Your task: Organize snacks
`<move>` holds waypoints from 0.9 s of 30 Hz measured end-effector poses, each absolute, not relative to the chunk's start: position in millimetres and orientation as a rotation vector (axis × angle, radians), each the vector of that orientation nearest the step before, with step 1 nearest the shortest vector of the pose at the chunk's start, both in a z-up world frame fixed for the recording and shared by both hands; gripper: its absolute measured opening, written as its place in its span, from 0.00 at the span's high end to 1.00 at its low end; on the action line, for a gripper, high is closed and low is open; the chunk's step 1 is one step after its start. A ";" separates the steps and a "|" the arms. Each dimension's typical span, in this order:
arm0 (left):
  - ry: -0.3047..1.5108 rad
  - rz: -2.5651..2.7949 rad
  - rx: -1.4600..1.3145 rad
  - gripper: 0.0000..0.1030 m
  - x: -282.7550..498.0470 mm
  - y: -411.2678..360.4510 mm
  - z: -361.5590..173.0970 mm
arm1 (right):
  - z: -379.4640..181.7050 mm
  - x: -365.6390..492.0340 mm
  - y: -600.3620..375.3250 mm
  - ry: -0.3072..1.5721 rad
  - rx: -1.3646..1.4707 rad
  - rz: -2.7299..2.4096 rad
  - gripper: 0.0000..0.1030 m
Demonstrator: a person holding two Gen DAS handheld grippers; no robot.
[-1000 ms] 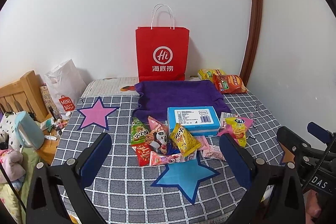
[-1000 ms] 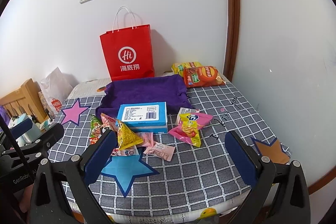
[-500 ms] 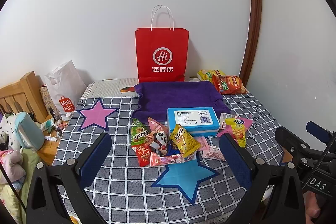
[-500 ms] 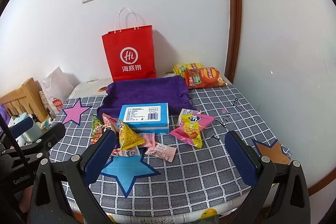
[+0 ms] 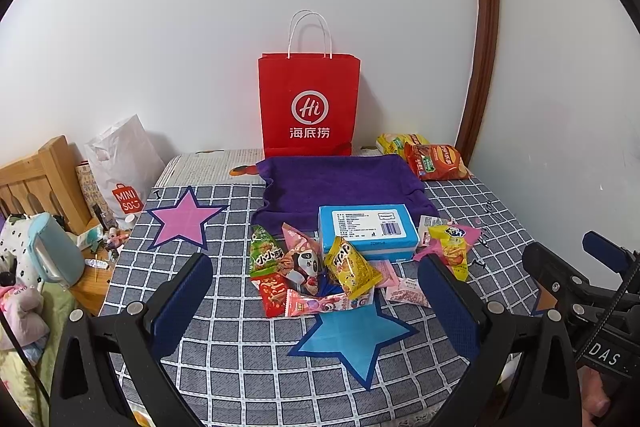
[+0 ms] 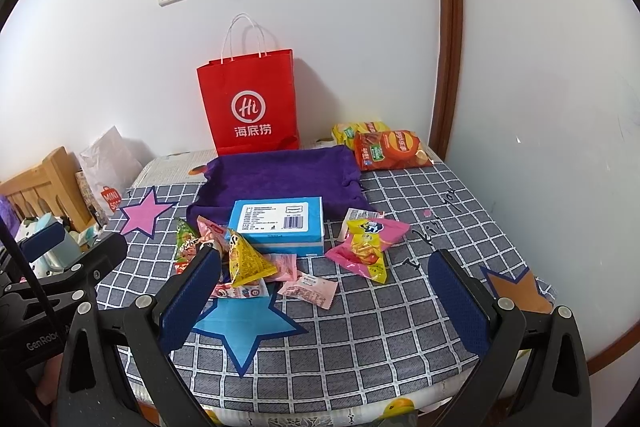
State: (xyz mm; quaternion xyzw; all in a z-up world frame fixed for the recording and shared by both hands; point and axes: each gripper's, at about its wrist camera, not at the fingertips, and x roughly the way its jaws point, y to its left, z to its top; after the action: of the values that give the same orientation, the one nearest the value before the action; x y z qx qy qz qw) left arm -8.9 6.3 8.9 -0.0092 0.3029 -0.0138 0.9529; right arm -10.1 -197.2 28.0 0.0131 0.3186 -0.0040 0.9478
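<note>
Lying untouched in a loose heap, the snack packets (image 5: 316, 271) are crowding the near side of the blue box (image 5: 366, 231) on the checked bed (image 5: 240, 347), so sorting is looking not yet begun. Both the left gripper (image 5: 316, 301) and right gripper (image 6: 324, 291) are hovering with fingers spread wide and empty, barely shifting from a second ago.

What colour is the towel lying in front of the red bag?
Purple; the towel shows best in the left wrist view.
</note>
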 end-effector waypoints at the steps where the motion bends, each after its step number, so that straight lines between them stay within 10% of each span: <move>1: 0.615 -0.029 -0.019 0.00 -8.9 6.4 8.9 | 27.8 -10.2 -197.5 0.648 0.027 -0.008 0.01; 27: 0.615 -0.030 -0.019 0.00 -10.1 5.7 8.2 | 28.2 -12.5 -194.5 0.644 0.019 0.000 0.01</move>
State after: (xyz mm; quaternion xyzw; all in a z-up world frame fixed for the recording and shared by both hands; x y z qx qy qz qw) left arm -10.1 5.7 8.2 -0.0093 0.3025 -0.0148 0.9530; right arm -12.5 -194.5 28.2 0.0094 0.3166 0.0001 0.9485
